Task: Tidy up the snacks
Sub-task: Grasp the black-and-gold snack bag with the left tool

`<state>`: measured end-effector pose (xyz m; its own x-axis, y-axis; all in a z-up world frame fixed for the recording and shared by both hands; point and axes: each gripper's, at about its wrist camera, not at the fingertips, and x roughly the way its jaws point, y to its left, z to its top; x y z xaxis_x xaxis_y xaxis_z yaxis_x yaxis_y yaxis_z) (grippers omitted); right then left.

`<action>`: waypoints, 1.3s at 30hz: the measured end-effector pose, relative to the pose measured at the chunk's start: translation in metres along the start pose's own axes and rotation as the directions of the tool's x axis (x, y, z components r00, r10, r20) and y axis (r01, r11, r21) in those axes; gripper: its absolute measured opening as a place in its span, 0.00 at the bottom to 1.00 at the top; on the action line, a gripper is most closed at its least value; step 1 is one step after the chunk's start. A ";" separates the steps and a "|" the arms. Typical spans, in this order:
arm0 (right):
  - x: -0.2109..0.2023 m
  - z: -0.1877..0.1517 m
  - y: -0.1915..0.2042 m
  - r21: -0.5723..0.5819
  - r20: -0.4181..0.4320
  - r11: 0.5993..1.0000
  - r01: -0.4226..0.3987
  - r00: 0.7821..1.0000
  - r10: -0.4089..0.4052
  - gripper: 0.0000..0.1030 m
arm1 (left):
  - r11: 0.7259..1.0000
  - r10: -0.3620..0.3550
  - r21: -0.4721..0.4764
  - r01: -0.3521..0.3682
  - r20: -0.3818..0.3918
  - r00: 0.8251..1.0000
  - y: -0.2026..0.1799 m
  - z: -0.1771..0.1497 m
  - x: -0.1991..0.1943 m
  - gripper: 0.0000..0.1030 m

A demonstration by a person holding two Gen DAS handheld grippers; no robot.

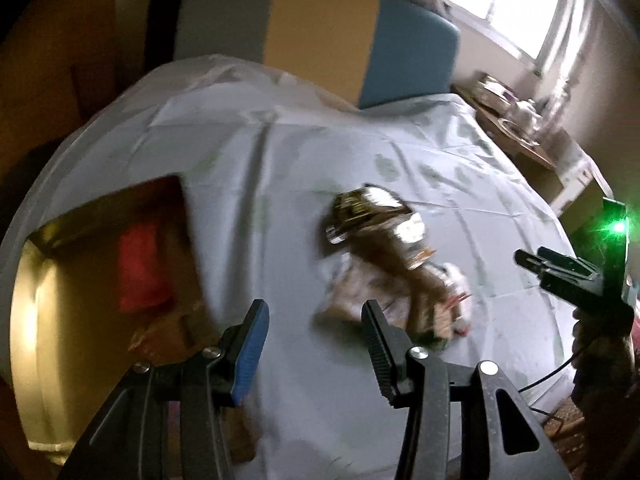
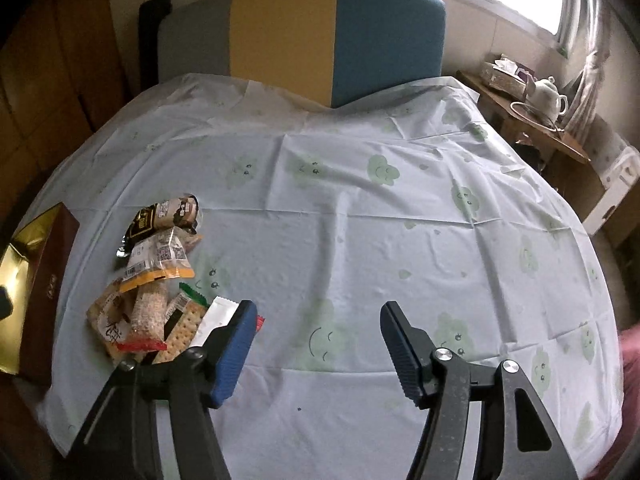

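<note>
Nearest the lens in the right wrist view, the right gripper [image 2: 316, 318] hangs over the table with its jaws spread wide and nothing between them; the left finger carries a blue pad, the right a dark ribbed one; beneath them lies a pale blue tablecloth [image 2: 360, 216] printed with green smiling clouds.

At the far left edge of that view sits an open box [image 2: 48, 280], brown outside and gold within, resting on the cloth; just beside it, to the right, lies the pile of snacks [image 2: 156, 280], a loose heap of wrapped packets; a dark-wrapped bar tops the far end, a clear packet with an orange strip lies under it, and crackers and a white wrapper lie at the near end, close to the blue pad; further right the cloth is bare, and a teapot [image 2: 550, 96] stands on a wooden side table by the window; a chair [image 2: 304, 36] in grey, yellow and blue panels stands behind the table.

The left wrist view is blurred; the left gripper [image 1: 316, 312] is likewise released and empty, jaws parted above the cloth; the box [image 1: 100, 280] shows to its left with something red inside, the snacks [image 1: 384, 264] lie just ahead and to the right, and the right gripper [image 1: 532, 264] enters at the far right, beside a green light.
</note>
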<state>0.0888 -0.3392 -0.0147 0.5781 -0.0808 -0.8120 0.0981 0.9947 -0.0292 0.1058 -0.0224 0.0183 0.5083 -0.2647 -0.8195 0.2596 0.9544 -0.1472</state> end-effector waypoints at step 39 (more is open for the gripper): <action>-0.006 0.003 -0.001 0.013 0.001 0.998 -0.063 0.998 0.063 0.67 | 0.985 -0.016 0.171 0.039 -0.135 0.991 -0.025 0.091 0.148 0.45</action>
<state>0.0875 -0.3403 -0.0081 0.5836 -0.0184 -0.8118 0.0720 0.9970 0.0291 0.2498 -0.0978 -0.0487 0.3886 -0.2592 -0.8842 0.4160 0.9056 -0.0826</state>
